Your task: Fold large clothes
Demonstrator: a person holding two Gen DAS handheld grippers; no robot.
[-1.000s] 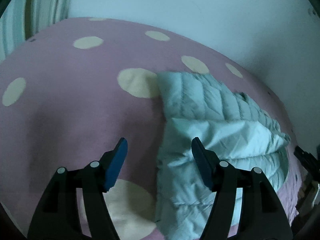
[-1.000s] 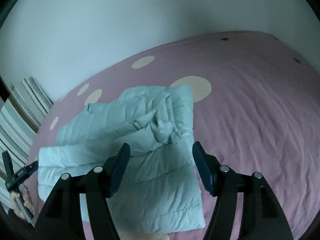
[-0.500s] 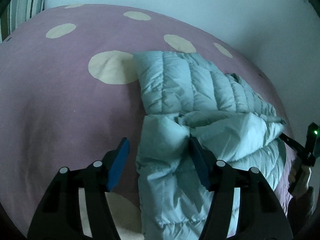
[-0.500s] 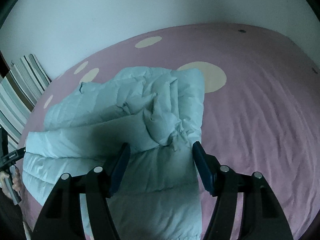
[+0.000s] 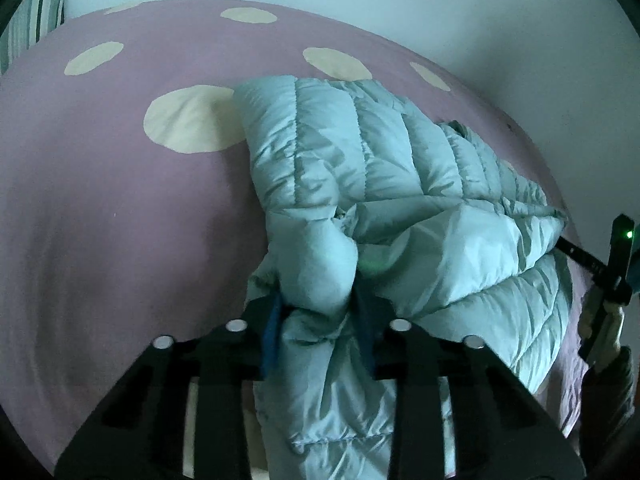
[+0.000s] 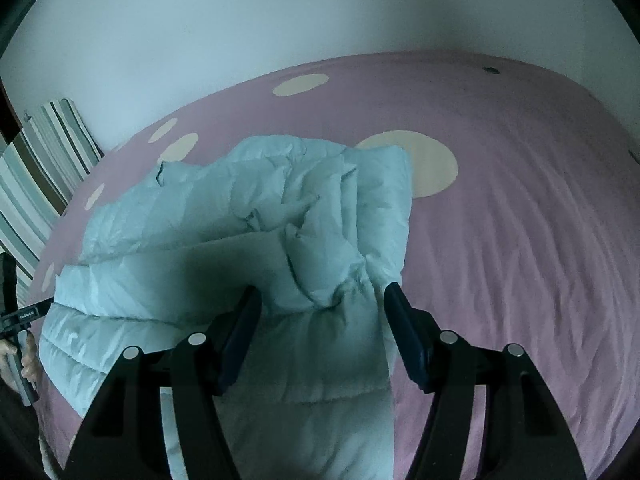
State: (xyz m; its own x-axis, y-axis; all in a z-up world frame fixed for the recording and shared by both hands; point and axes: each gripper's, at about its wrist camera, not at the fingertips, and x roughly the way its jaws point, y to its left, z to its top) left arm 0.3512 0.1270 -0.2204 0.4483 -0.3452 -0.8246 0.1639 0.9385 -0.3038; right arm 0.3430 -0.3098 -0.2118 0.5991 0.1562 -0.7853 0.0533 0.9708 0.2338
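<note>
A pale blue quilted puffer jacket [image 5: 384,168] lies partly folded on a pink bed with cream dots [image 5: 120,200]. My left gripper [image 5: 318,312] is shut on a bunched sleeve or edge of the jacket, with fabric bulging out between the blue pads. In the right wrist view the same jacket [image 6: 240,240] lies crumpled ahead. My right gripper [image 6: 322,308] is open, its jaws wide apart just above a rumpled fold at the jacket's near right side. The right gripper also shows at the right edge of the left wrist view [image 5: 612,276].
The pink bedspread [image 6: 520,220] stretches wide to the right of the jacket. A pale wall [image 6: 280,20] runs behind the bed. A striped pillow or cushion [image 6: 44,168] stands at the far left, also in the left wrist view [image 5: 36,8].
My left gripper moved forward onto the jacket edge and closed on it. My right gripper came lower and closer over the jacket, staying open.
</note>
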